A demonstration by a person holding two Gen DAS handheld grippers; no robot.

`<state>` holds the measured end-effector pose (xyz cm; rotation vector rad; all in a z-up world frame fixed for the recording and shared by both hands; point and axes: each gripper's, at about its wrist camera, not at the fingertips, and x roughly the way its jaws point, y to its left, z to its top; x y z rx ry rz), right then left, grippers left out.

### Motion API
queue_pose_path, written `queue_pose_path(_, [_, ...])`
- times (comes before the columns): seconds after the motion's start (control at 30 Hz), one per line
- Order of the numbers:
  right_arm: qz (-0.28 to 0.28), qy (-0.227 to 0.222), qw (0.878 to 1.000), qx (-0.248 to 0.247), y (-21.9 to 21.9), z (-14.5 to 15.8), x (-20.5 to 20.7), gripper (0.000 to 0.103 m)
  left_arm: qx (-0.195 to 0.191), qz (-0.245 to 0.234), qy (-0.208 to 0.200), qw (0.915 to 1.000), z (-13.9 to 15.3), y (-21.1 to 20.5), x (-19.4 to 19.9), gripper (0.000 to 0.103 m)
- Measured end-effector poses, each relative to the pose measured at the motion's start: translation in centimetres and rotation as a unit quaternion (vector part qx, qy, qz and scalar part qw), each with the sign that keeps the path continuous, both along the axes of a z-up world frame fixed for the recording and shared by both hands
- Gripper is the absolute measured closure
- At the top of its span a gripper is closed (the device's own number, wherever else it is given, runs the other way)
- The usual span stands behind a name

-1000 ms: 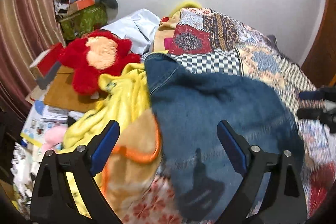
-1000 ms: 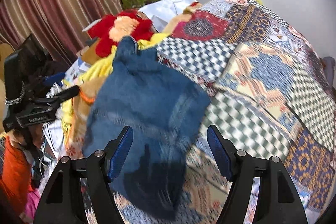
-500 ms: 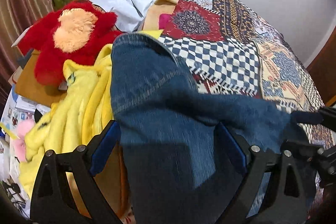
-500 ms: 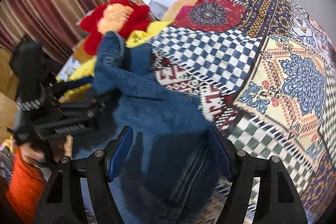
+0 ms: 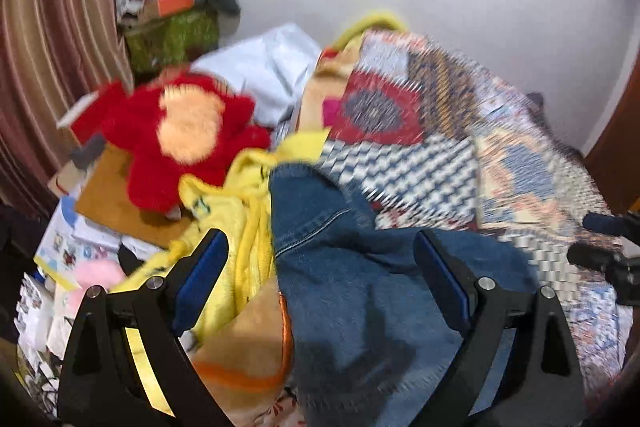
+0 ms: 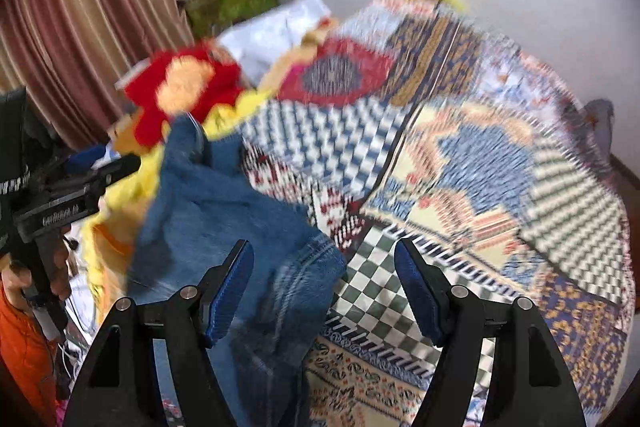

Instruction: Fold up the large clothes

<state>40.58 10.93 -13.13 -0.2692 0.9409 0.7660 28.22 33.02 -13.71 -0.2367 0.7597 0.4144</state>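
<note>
A pair of blue jeans (image 5: 360, 287) lies bunched on the patchwork bedspread (image 5: 460, 155) at the bed's near left. My left gripper (image 5: 320, 267) is open and empty, held above the jeans. My right gripper (image 6: 324, 279) is open and empty, above the jeans' right edge (image 6: 224, 227) and the bedspread (image 6: 460, 167). The left gripper also shows at the left of the right wrist view (image 6: 76, 187). The right gripper shows at the right edge of the left wrist view (image 5: 608, 243). Both views are motion-blurred.
A yellow garment (image 5: 224, 219) and an orange-trimmed tan blanket (image 5: 240, 347) lie left of the jeans. A red plush toy (image 5: 180, 131) and a white pillow (image 5: 264, 67) lie behind. Striped curtains (image 5: 52, 47) hang at left. Boxes (image 5: 172, 23) are stacked in the corner.
Both grippers have lifted and pulled back from the jeans, staying open. The jeans lie lower and flatter than half a second ago.
</note>
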Motion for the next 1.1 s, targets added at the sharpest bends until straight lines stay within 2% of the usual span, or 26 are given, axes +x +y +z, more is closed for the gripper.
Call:
queue_pose_path(0.17, [0.004,-0.053,0.996,0.076,-2.8,7.1,-5.2,0.032,0.038,-0.039,-0.068,0.9962,6.6,-4.0,-4.8,0.009])
queue_pose_path(0.23, [0.007,-0.087,0.991,0.103,-4.0,9.9,-7.8,0.032,0.058,-0.057,-0.107,0.991,9.6,-6.4,-7.7,0.009])
queue_pose_path(0.4, [0.007,-0.18,0.969,0.171,-7.5,15.6,-15.1,0.032,0.098,-0.074,-0.189,0.9743,14.6,-11.3,-14.1,0.009])
queue_pose_path(0.5, [0.003,-0.221,0.954,0.204,-9.8,17.6,-19.4,0.032,0.108,-0.069,-0.227,0.9656,15.9,-13.9,-17.8,0.009])
queue_pose_path(0.67, [-0.016,-0.266,0.937,0.225,-12.5,18.1,-24.7,0.032,0.127,-0.05,-0.262,0.9552,16.7,-17.3,-22.7,0.009])
queue_pose_path(0.7, [-0.023,-0.271,0.935,0.226,-13.0,17.9,-25.6,0.032,0.121,-0.048,-0.273,0.9533,16.8,-17.9,-23.8,0.009])
queue_pose_path(0.87, [-0.043,-0.274,0.933,0.231,-14.7,16.7,-28.5,0.032,0.119,-0.021,-0.29,0.9493,16.6,-19.1,-26.7,0.009])
queue_pose_path(1.1, [-0.05,-0.277,0.931,0.232,-15.9,16.3,-30.8,0.032,0.156,-0.015,-0.283,0.9463,16.0,-21.6,-28.4,0.008])
